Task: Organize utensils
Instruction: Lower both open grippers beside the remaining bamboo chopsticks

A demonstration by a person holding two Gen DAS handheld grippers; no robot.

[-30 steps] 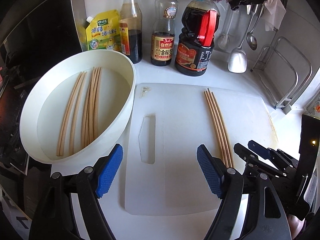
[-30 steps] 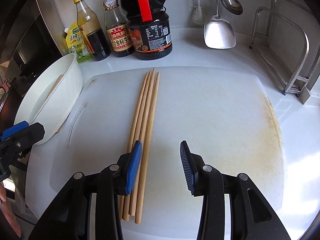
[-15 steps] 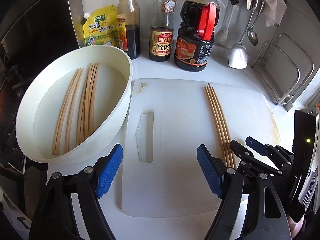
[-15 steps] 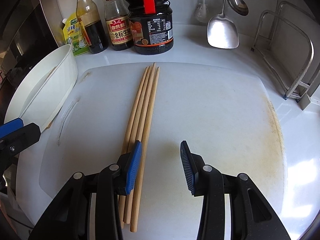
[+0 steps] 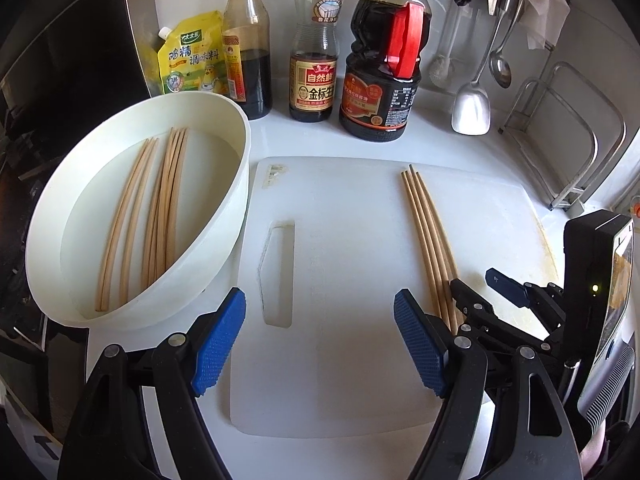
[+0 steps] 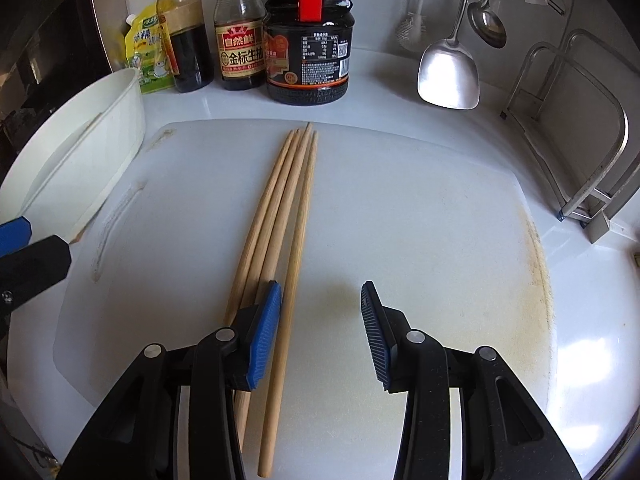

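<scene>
Several wooden chopsticks (image 6: 288, 208) lie side by side on the white cutting board (image 6: 420, 220). My right gripper (image 6: 320, 320) hovers open over their near ends. Its left pad sits above the bundle, and the rightmost stick runs just inside that pad, ungripped. In the left wrist view the same chopsticks (image 5: 426, 232) lie right of centre, with the right gripper (image 5: 474, 280) at their near ends. My left gripper (image 5: 320, 340) stands wide open and empty over the board's (image 5: 340, 240) near left part. The white bowl (image 5: 240, 168) to its left holds several more chopsticks (image 5: 160, 216).
Sauce bottles (image 5: 380, 80) and a yellow seasoning pouch (image 5: 188, 56) line the back wall. A metal spatula (image 6: 448, 72) and ladle (image 6: 486, 28) hang at the back right beside a wire rack (image 6: 580, 128). A dark appliance (image 5: 60, 80) borders the left.
The right wrist view has tilted slightly, so the bottles and chopsticks sit a little further right in it. Both grippers keep the same jaw width, and the chopsticks have not moved.
</scene>
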